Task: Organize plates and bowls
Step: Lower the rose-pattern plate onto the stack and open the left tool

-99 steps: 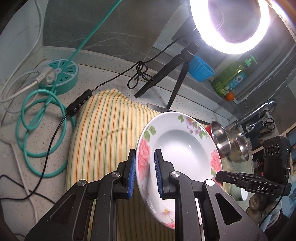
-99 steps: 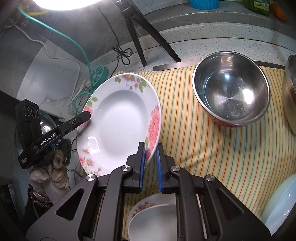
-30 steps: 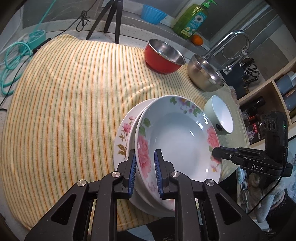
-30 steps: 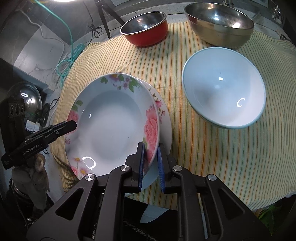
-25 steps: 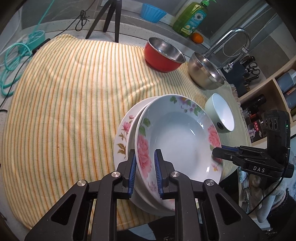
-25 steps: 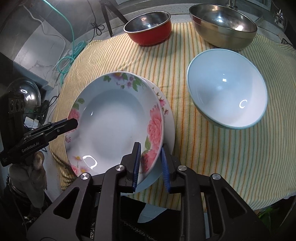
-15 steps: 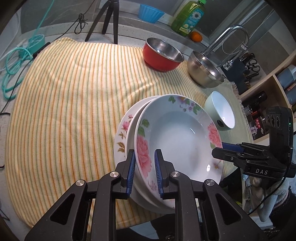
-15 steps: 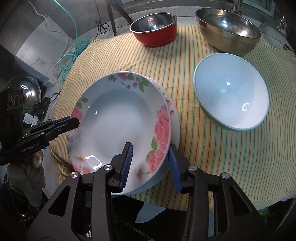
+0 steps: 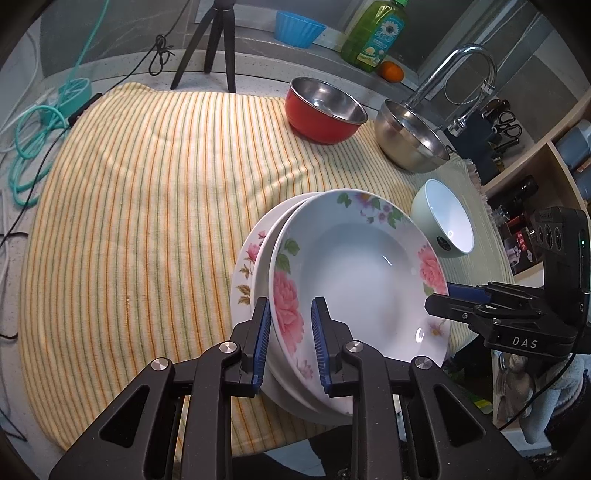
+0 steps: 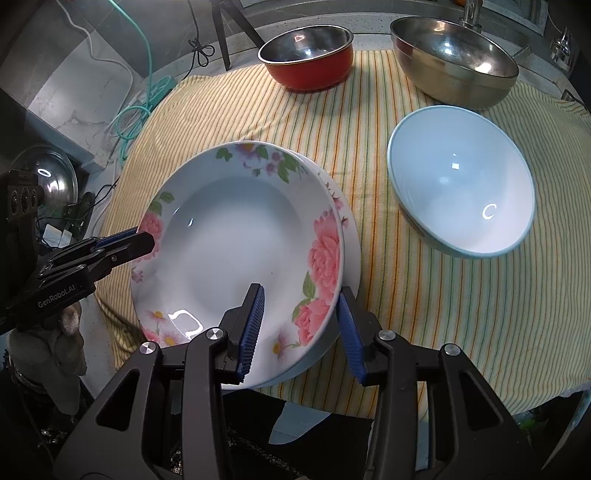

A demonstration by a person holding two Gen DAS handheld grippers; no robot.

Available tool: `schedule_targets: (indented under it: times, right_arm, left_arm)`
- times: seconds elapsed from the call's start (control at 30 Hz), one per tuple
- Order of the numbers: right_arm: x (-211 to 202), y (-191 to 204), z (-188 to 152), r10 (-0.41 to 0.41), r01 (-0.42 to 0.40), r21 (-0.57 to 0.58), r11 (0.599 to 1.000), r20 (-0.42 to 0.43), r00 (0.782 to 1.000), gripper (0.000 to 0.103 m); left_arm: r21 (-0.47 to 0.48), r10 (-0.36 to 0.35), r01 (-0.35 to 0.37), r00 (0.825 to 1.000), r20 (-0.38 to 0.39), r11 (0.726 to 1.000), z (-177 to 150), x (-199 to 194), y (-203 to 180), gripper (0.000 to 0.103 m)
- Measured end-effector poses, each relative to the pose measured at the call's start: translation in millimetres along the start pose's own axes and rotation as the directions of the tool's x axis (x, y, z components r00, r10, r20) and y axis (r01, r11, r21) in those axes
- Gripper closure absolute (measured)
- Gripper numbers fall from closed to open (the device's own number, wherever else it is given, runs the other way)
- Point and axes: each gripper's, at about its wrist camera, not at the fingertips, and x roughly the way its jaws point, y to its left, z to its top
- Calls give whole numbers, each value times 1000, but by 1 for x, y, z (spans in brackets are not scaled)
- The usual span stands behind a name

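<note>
A deep floral plate (image 9: 354, 273) (image 10: 236, 243) rests on a second floral plate (image 9: 255, 258) (image 10: 351, 236) at the near edge of the striped cloth. My left gripper (image 9: 290, 339) straddles the top plate's left rim with its jaws slightly parted, not pressing it. My right gripper (image 10: 301, 325) is open wide around the right rim. A pale blue bowl (image 9: 443, 221) (image 10: 461, 181), a red bowl (image 9: 325, 110) (image 10: 306, 62) and a steel bowl (image 9: 410, 140) (image 10: 454, 70) stand further back.
The yellow striped cloth (image 9: 147, 184) covers the counter. A tripod (image 9: 214, 44), teal cable (image 9: 33, 147), blue cup (image 9: 299, 33), soap bottle (image 9: 373, 33), orange (image 9: 392, 70) and faucet (image 9: 465, 74) line the back. Shelves (image 9: 535, 184) stand at right.
The plate was carried from the far left and set down on the second plate. My right gripper has opened wide and my left jaws have eased apart off the rim.
</note>
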Motion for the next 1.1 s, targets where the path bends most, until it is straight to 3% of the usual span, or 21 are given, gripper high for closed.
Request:
schedule_targets:
  times: [0.43, 0.9, 1.1]
  right_arm:
    - [1, 0, 0, -10, 10, 7, 1000, 2, 1000, 60]
    - [1, 7, -2, -15, 15, -11, 1000, 2, 1000, 57]
    - [-20, 5, 5, -21, 22, -24, 999, 63, 998, 56]
  left_arm:
    - [96, 83, -86, 996, 35, 992, 3, -7, -12, 82]
    - [44, 72, -73, 997, 22, 996, 6, -7, -1, 82]
    - [17, 51, -52, 997, 63, 999, 21, -19, -2, 82]
